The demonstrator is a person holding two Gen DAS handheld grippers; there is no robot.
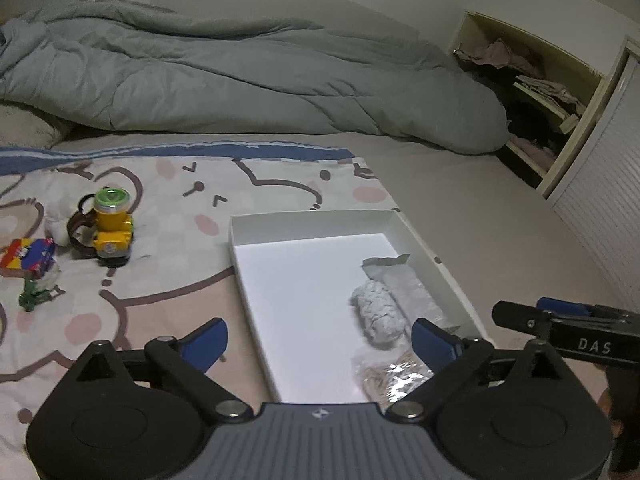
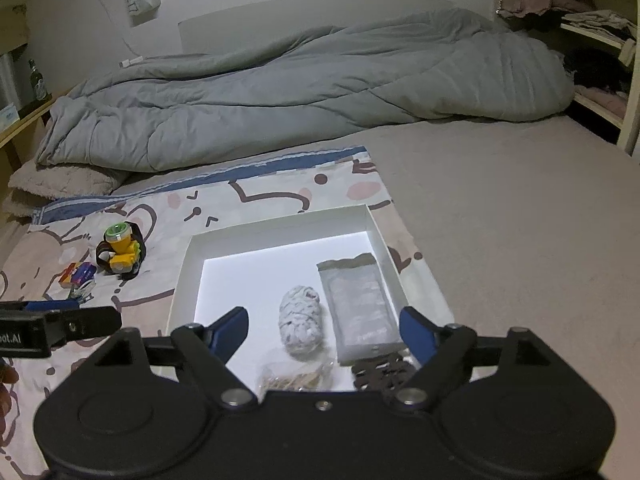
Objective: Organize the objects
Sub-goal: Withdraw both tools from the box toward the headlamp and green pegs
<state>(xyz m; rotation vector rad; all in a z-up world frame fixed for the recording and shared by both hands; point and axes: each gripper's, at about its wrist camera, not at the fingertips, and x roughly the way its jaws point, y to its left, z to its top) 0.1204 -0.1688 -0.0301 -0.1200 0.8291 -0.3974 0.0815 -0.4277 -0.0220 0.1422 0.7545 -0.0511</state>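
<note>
Left claw [image 1: 320,340] wide apart, empty | right claw [image 2: 324,336] wide apart, empty | white box [image 2: 280,220] holds yarn ball [image 2: 300,328], packet [image 2: 360,308]

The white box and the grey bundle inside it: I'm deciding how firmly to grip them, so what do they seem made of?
White box: looks like stiff cardboard, matte outside with a smoother floor that glares under the light; thin straight walls and crisp corners.
Grey bundle: apparently soft rolled fabric or yarn, mottled white-grey, with rounded lumpy folds and no shine.
</note>
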